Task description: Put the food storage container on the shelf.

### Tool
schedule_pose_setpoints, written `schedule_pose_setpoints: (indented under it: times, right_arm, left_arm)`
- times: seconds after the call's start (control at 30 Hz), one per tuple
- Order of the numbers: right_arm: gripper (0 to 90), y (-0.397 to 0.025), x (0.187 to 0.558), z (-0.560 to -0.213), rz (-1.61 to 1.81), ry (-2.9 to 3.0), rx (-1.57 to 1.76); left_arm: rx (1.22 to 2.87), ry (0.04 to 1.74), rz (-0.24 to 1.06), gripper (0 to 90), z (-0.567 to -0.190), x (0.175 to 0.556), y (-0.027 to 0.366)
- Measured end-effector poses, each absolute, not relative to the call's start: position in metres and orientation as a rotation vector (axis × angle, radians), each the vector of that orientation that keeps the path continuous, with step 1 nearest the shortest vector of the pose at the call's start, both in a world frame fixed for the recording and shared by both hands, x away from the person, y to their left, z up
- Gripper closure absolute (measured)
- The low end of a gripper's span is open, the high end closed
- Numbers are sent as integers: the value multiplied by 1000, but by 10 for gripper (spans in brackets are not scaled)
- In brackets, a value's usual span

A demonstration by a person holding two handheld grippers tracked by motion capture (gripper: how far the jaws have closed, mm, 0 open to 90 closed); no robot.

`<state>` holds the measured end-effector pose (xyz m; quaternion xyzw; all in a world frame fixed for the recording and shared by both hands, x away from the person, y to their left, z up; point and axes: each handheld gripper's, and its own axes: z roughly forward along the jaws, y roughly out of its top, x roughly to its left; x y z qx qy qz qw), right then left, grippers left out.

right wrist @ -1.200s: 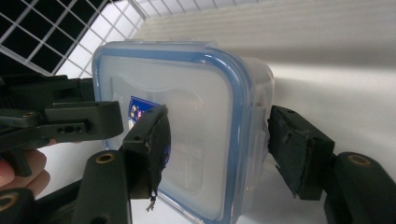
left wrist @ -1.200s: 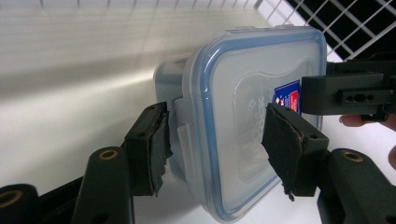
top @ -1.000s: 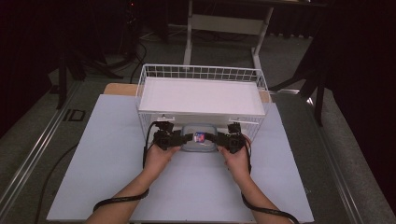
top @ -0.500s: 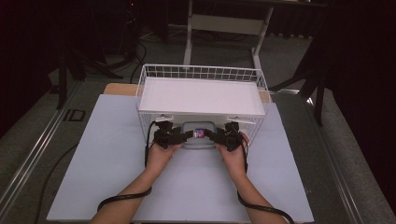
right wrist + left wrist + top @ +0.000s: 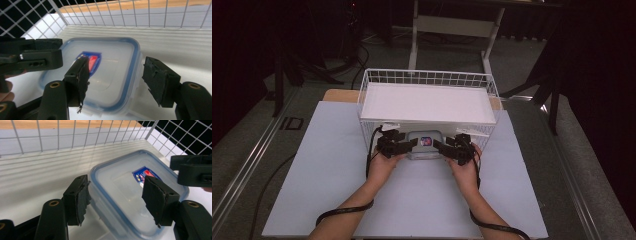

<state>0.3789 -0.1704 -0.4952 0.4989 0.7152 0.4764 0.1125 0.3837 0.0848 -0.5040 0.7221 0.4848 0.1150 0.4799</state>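
Under shelf, both claws flank container (image 5: 424, 144).

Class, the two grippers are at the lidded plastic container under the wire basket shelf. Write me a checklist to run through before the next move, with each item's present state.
1. Left gripper open: ok, its jaws stand apart on either side of the plastic container edge.
2. Right gripper open: ok, jaws apart across the container's blue-rimmed edge.
3. Pads touching the container: cannot tell.
4. Lid seated on the container: ok, the blue rim looks flush all round.
5. Container level: ok, it looks flat on the white surface in the high view.
6. Room beneath the wire basket: cannot tell; the container sits partly under its near edge.
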Motion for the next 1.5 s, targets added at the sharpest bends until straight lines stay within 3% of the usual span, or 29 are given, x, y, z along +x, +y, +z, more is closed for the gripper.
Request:
schedule_pose_setpoints:
  times: [0.5,0.6,0.7,0.8,0.93,1.1,1.23,1.37,1.5]
  right_arm:
    - [422,-166,334,-490,1409,2172,1318]
    - [495,-165,331,-490,1392,2166,1317]
    - [662,-159,326,-494,1341,2190,1289]
    - [892,-154,325,-499,1300,2215,1245]
    - [900,-148,327,-507,1262,2259,1237]
    - [900,-144,331,-513,1241,2267,1245]
    - [900,-141,334,-515,1232,2269,1239]
    - [900,-134,339,-517,1245,2261,1246]
    - [900,-130,343,-516,1252,2257,1231]
  left_arm:
    - [1819,1121,274,399,-492,333,118]
    - [1817,1110,261,398,-492,324,122]
    - [1839,1080,277,397,-491,311,124]
    - [1861,1067,271,397,-492,302,123]
    - [1903,1030,304,393,-497,294,118]
    - [1870,1008,251,367,-500,293,120]
    - [1841,963,210,263,-501,292,123]
    - [1834,924,268,181,-504,291,124]
    - [1861,935,348,40,-508,291,123]
